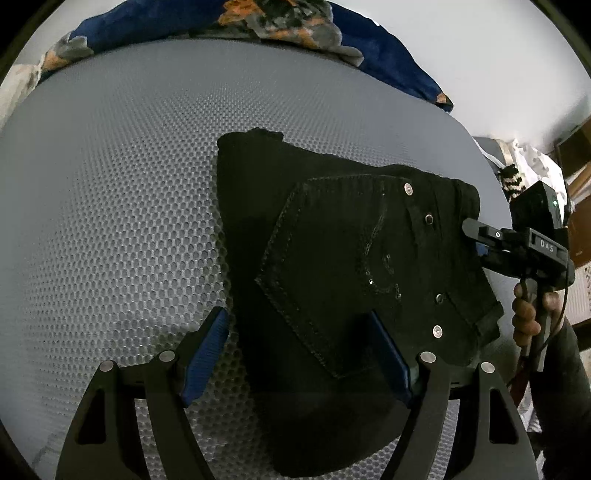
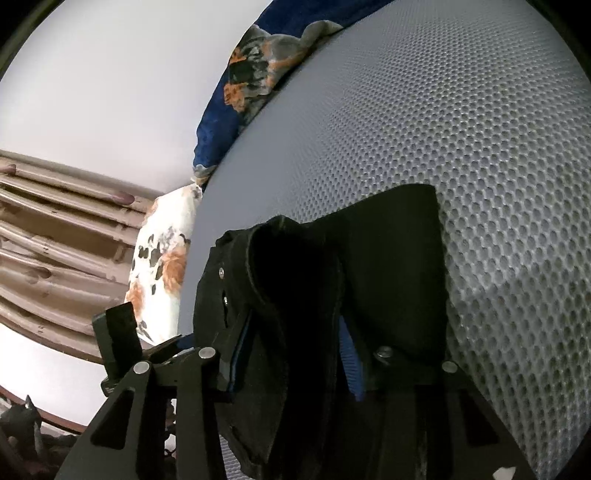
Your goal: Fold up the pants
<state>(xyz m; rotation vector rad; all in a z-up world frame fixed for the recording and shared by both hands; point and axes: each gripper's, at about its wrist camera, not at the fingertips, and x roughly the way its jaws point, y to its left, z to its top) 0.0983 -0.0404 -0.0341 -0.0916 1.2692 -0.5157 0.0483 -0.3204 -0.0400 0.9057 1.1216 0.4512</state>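
Black pants [image 1: 343, 266] lie folded on the grey mesh mattress [image 1: 110, 206], back pocket and rivets facing up. My left gripper [image 1: 299, 354] is open; its blue pads straddle the near edge of the pants. My right gripper [image 1: 476, 236] shows in the left wrist view at the waistband edge on the right. In the right wrist view the right gripper [image 2: 295, 362] has the black waistband fabric [image 2: 295, 295] bunched between its blue pads [image 2: 351, 354], and the jaws stand partly apart around it.
A blue floral blanket [image 1: 258, 22] lies along the far edge of the mattress. A white floral pillow [image 2: 162, 266] sits by the mattress side, with a curtain [image 2: 55, 229] and a white wall beyond. A hand [image 1: 524, 314] holds the right gripper's handle.
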